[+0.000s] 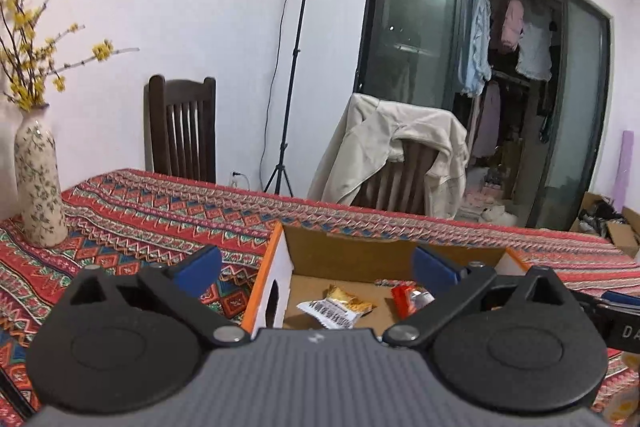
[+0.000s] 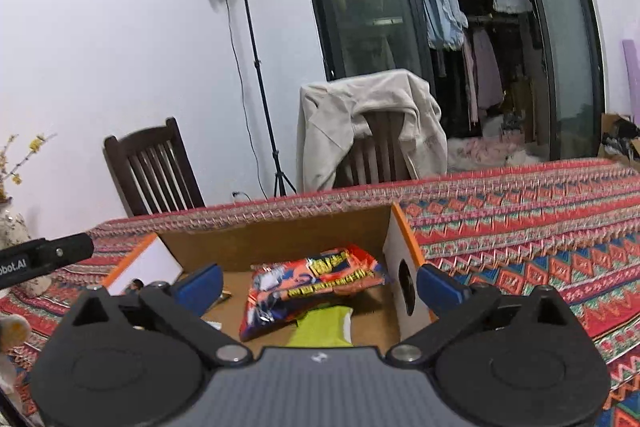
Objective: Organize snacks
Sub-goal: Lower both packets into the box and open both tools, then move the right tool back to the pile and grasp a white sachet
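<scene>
While both claws gape empty, red snack bag [image 2: 316, 287] in cardboard box [image 2: 280, 231], long axis crosswise.

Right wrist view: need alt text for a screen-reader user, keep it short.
An open right gripper hovers, holding nothing, over an open cardboard box on a red patterned tablecloth. A large red snack bag lies in the box, partly over a yellow-green packet. Behind the table stand two dark wooden chairs, one draped with a cream jacket.

Both wrist views close over shared box [image 1: 360, 259], facing chairs
</scene>
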`<state>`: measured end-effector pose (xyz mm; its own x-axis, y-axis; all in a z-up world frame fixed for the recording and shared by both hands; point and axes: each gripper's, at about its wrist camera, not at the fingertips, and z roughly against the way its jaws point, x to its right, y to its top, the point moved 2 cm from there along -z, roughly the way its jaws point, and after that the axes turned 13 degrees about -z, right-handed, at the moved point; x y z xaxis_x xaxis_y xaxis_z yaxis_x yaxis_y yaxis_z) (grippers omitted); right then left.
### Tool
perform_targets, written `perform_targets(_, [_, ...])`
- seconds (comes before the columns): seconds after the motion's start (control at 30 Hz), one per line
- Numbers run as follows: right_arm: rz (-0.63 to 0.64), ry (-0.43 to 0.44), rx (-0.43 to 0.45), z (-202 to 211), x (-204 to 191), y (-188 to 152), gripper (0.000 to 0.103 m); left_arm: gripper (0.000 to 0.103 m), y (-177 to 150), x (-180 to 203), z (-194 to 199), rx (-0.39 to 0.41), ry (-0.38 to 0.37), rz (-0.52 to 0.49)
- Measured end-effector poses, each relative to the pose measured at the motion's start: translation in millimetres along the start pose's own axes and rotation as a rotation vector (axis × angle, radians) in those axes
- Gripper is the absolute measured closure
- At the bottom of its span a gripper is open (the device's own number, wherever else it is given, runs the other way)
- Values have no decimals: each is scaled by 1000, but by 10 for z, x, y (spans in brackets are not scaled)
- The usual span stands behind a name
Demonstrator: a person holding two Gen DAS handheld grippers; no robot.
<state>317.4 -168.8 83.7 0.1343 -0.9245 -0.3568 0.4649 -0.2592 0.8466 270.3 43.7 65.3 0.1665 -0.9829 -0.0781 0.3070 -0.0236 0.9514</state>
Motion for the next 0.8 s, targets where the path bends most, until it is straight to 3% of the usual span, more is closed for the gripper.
perform_targets(0.3, [45, 29, 23, 580, -10, -86, 0, 0, 41, -39, 481, 22, -59, -1])
perform_targets(0.53, [65, 69, -43, 892, 119, -418, 0, 0, -240, -76, 794, -6, -101, -53])
perform_targets(0.8, [52, 54, -136, 1093, 287, -793, 0, 0, -694, -148, 1059, -58, -126, -92])
